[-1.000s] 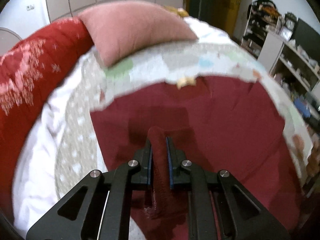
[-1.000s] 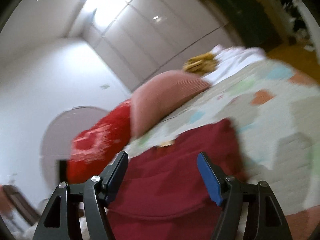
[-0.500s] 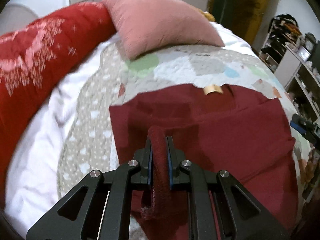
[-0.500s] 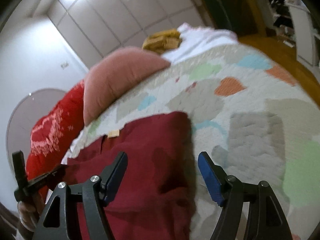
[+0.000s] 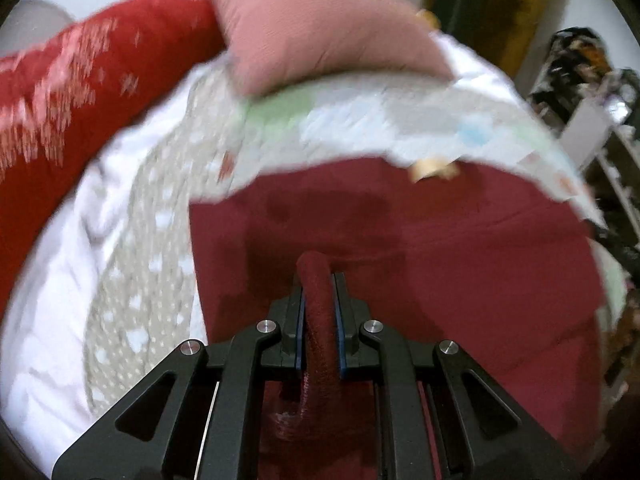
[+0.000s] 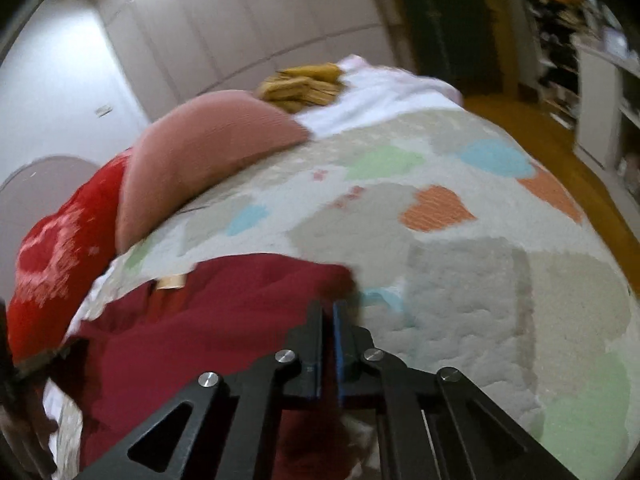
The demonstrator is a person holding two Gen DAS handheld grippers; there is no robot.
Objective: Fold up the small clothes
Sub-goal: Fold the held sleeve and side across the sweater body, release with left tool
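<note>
A dark red garment (image 5: 460, 264) with a tan neck label (image 5: 432, 168) lies spread on the patchwork quilt. My left gripper (image 5: 319, 284) is shut on a rolled edge of the dark red garment, which bulges up between the blue pads. In the right wrist view the same garment (image 6: 208, 328) fills the lower left, its label (image 6: 172, 282) at the far edge. My right gripper (image 6: 327, 312) is shut at the garment's right edge, with red cloth running under and between the jaws.
The quilt (image 6: 460, 272) covers the bed to the right. A pink pillow (image 5: 320, 28) and a red patterned blanket (image 5: 72, 92) lie at the head. Folded yellow cloth (image 6: 304, 84) sits behind the pillow. Shelves (image 6: 592, 80) stand at the right, past the wooden floor.
My right gripper, open half a second ago, has closed at the garment's right edge. My left gripper has stayed shut on the cloth while its view swung and blurred.
</note>
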